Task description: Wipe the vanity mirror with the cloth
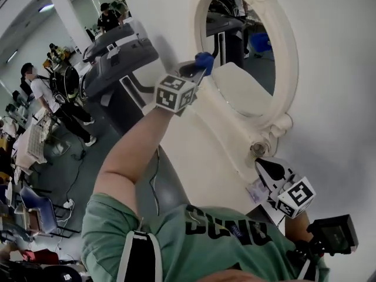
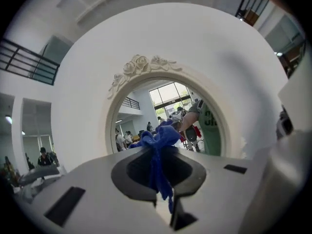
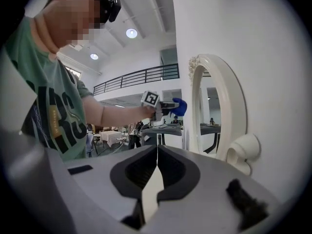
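Up at the vanity mirror (image 1: 258, 69), I am pinching the cloth (image 1: 204, 60) in my left fingers (image 2: 87, 184), right fingers (image 3: 204, 189) closed empty; most wiping apparently lies ahead.

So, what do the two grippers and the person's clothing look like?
The left gripper and right gripper are pale grey with dark-lined jaws; each carries a white cube with black square markers. The person wears a green short-sleeved T-shirt with dark lettering.

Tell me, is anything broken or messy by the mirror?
Nothing stands out. The vanity mirror looks whole in its white frame, and the blue cloth is pinched in the left gripper close to it.
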The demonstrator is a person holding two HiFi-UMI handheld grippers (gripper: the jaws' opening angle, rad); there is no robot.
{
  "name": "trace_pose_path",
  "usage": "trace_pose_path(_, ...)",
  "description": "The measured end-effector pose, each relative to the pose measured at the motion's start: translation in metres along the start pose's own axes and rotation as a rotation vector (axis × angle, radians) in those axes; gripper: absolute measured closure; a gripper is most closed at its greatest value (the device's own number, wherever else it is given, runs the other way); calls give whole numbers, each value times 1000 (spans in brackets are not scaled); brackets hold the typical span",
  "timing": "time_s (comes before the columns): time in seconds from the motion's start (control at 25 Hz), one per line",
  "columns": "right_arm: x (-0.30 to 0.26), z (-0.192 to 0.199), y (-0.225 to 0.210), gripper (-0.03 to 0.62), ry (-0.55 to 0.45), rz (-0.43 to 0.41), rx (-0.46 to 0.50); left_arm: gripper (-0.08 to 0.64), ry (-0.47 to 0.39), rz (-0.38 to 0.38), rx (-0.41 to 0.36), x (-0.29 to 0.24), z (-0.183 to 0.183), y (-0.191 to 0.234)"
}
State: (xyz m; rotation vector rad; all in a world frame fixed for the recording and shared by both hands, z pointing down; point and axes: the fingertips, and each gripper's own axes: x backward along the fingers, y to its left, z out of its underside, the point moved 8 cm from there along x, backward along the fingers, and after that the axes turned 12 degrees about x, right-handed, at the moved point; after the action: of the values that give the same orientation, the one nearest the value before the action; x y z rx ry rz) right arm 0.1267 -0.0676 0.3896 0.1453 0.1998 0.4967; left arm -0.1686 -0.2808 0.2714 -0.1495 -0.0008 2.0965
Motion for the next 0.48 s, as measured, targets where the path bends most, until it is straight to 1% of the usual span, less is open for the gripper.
trace_pose_path(0.12, -18, 8, -9, 580, 29, 33, -30, 514, -10, -30, -66, -64, -47, 44)
trace_pose_path(0.24, -17, 15, -7, 580, 76, 35, 6, 514, -44, -80, -137, -105, -87, 67)
trace_pose_path(0.32, -10, 20, -7, 580, 104, 51, 12, 514, -59, -123, -170, -123, -103, 75)
trace_pose_path(0.48, -5, 27, -17, 580, 120, 71, -28, 515, -60, -228, -224, -151, -115, 92)
